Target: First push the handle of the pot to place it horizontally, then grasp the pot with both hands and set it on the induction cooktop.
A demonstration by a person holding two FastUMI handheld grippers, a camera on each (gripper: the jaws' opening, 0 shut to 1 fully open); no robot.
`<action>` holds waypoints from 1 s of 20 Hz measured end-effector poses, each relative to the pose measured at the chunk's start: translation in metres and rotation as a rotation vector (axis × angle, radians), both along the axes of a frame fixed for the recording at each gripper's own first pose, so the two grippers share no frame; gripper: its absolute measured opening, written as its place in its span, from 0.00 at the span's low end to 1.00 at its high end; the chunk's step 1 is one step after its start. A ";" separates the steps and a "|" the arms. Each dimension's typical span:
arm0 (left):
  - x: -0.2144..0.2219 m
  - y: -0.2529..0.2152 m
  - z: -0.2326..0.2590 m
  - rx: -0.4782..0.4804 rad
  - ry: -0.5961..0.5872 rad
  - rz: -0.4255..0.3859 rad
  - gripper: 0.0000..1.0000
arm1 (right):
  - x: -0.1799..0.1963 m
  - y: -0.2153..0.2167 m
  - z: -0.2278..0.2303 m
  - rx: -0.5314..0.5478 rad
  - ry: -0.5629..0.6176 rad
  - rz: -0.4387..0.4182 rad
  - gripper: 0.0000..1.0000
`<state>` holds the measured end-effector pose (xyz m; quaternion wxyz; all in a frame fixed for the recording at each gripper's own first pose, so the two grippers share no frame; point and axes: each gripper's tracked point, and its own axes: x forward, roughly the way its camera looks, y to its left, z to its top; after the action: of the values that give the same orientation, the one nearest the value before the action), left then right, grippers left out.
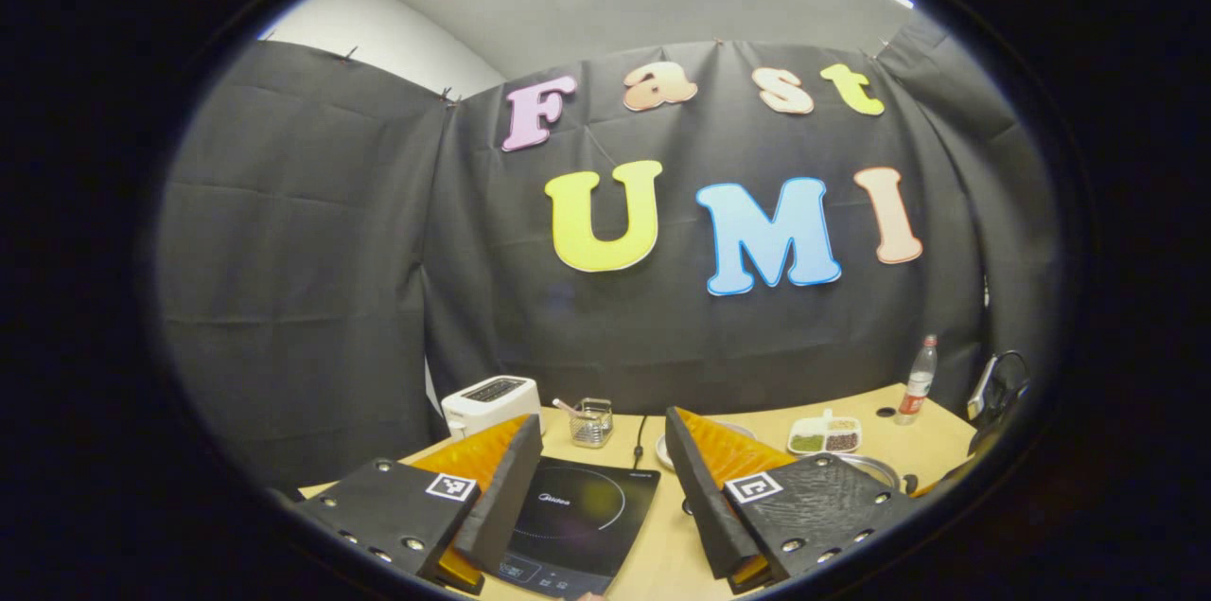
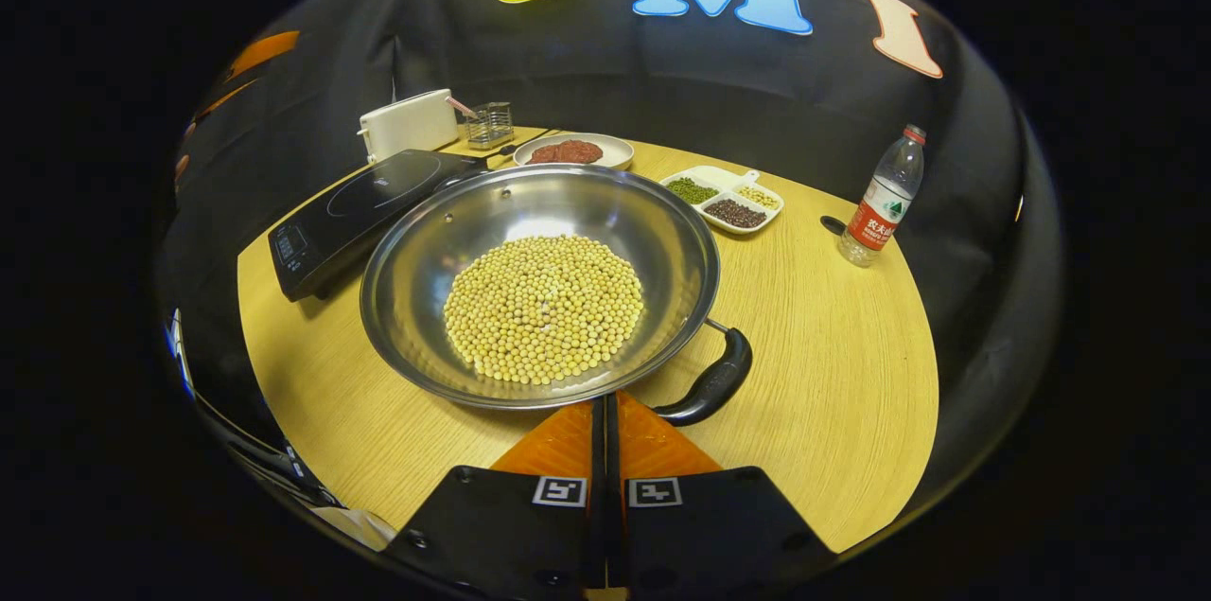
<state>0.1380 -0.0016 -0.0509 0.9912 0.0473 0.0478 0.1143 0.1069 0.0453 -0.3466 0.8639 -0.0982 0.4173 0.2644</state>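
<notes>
A steel pot point(image 2: 539, 284) holding a heap of soybeans point(image 2: 544, 308) sits mid-table in the right gripper view. Its black handle point(image 2: 710, 383) juts from the near right rim, pointing toward me. My right gripper point(image 2: 605, 407) is shut with nothing between its fingers, its tips just short of the pot's near rim and left of the handle. The black induction cooktop point(image 2: 364, 203) lies left of the pot. In the left gripper view my left gripper point(image 1: 603, 435) is open above the cooktop point(image 1: 577, 511), and the pot's rim point(image 1: 875, 464) peeks out behind the right finger.
A white toaster point(image 2: 409, 123), a wire holder point(image 2: 490, 123), a plate of red food point(image 2: 566, 151) and a divided dish of beans point(image 2: 724, 197) stand at the back. A water bottle point(image 2: 880, 199) is at the far right. Bare tabletop point(image 2: 833, 364) lies right of the handle.
</notes>
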 end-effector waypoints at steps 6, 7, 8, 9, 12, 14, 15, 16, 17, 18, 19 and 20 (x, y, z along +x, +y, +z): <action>0.005 -0.019 -0.006 0.021 0.010 0.015 0.77 | 0.020 -0.006 -0.004 0.016 -0.009 -0.026 0.02; 0.005 -0.022 -0.007 0.021 0.015 0.019 0.77 | 0.024 -0.007 -0.005 0.019 -0.013 -0.036 0.02; 0.005 -0.024 -0.009 0.019 0.019 0.023 0.77 | 0.028 -0.009 -0.005 0.021 -0.019 -0.045 0.02; 0.006 -0.027 -0.011 0.017 0.020 0.023 0.77 | 0.032 -0.010 -0.006 0.022 -0.027 -0.055 0.02; 0.008 -0.035 -0.022 0.012 0.036 0.017 0.77 | 0.046 -0.018 -0.008 0.015 -0.043 -0.112 0.02; 0.010 -0.039 -0.028 -0.003 0.041 0.001 0.80 | 0.052 -0.021 -0.007 0.008 -0.047 -0.143 0.02; 0.013 -0.039 -0.030 -0.010 0.045 -0.004 0.80 | 0.055 -0.023 -0.004 0.003 -0.059 -0.153 0.02; 0.015 -0.037 -0.035 -0.020 0.053 -0.011 0.80 | 0.058 -0.026 0.001 -0.002 -0.075 -0.166 0.05; 0.018 -0.036 -0.038 -0.030 0.059 -0.018 0.77 | 0.057 -0.027 0.006 0.006 -0.081 -0.177 0.03; 0.021 -0.034 -0.041 -0.041 0.063 -0.030 0.77 | 0.059 -0.030 0.014 0.006 -0.097 -0.195 0.04; 0.025 -0.034 -0.044 -0.049 0.067 -0.047 0.77 | 0.060 -0.031 0.021 0.010 -0.116 -0.213 0.12; 0.031 -0.034 -0.047 -0.052 0.073 -0.066 0.77 | 0.062 -0.034 0.030 0.011 -0.133 -0.238 0.25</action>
<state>0.1685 -0.0353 -0.0980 0.9929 0.0273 0.0853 0.0784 0.1684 0.0113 -0.3169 0.9153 -0.0607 0.3666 0.1552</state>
